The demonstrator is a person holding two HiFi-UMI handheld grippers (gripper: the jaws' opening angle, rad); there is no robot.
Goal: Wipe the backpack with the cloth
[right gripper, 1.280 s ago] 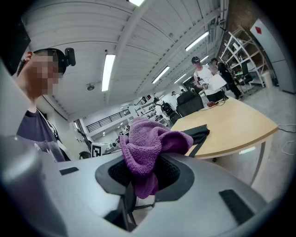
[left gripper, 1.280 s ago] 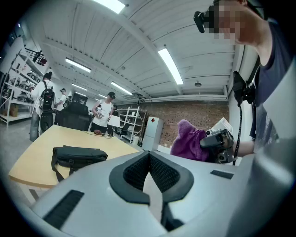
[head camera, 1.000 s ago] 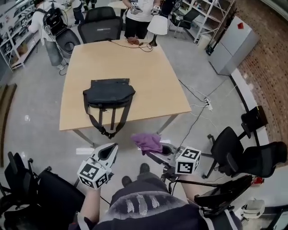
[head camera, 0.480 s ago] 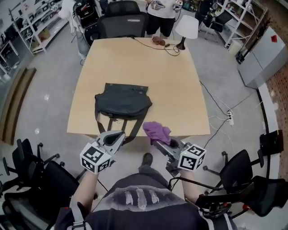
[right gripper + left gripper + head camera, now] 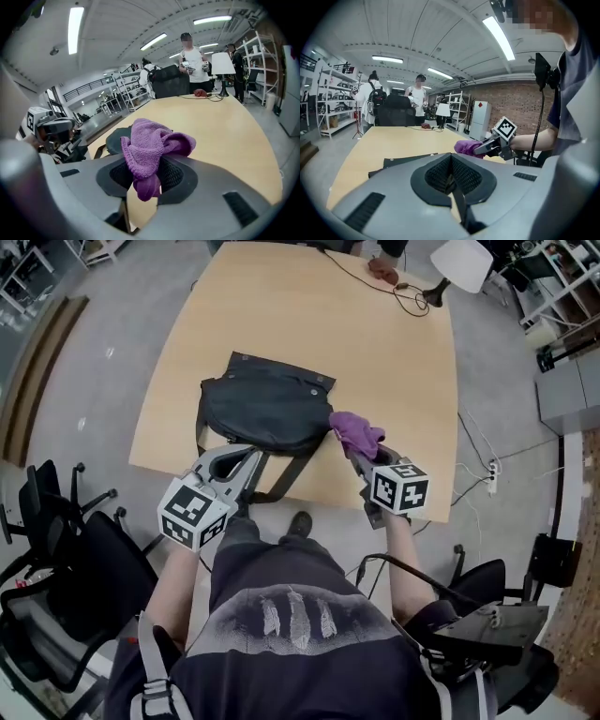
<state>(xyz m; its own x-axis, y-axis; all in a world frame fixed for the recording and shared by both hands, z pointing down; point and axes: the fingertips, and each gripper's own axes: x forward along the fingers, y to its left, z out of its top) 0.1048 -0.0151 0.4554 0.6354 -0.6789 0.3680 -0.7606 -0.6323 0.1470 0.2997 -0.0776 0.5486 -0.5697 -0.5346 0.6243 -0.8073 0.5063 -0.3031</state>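
Dark short-sleeved shirt (image 5: pixel 291 638), pale streaks, perhaps print; grey left tool (image 5: pixel 230 456), right tool (image 5: pixel 360 461), black-and-white marker cubes (image 5: pixel 192 513)

— Left arm?
— Forearm reaching forward, left gripper (image 5: pixel 246 457) with jaws pressed together, nothing between them.
— And the right?
— Also outstretched, right gripper (image 5: pixel 360 458) clamped on a bunched purple cloth (image 5: pixel 355 433).
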